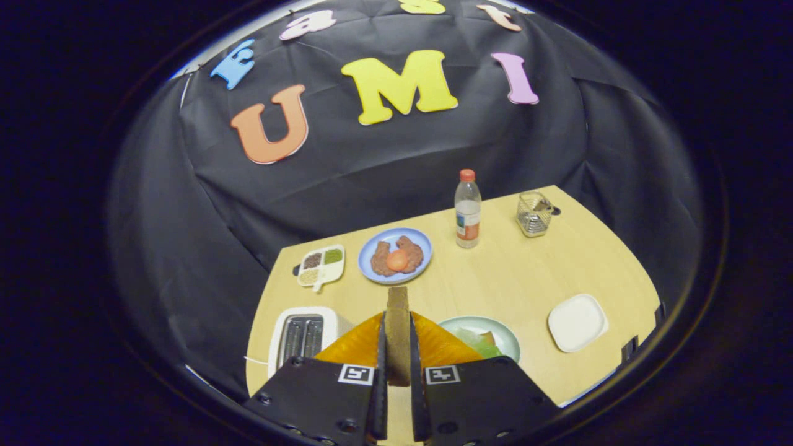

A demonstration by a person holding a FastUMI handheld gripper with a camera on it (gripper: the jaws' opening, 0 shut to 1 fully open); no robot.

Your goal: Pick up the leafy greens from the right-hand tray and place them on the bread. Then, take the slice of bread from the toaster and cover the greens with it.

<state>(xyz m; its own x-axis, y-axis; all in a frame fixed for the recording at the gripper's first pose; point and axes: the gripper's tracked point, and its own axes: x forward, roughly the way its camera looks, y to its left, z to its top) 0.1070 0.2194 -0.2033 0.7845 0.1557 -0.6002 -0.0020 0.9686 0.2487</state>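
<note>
**Bread slice clamped edge-on**

Between the fingers, the thin brown slice of bread point(398, 334) stands upright, with the gripper point(397, 347) pressing it from both sides. Just right of the fingers lie leafy greens point(478, 344) on a pale green plate point(503, 331); left sits the white toaster point(303, 337).

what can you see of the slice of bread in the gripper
The slice of bread is a tan-brown, flat slab seen edge-on, standing upright with its narrow top edge pointing away from the camera. Its surface looks dry and slightly rough, like toasted crust. The gripper is shut on it, one finger pressing each broad face, and its lower end is hidden between them. It is held above the wooden table, between the white toaster and the green plate, touching neither.
</note>
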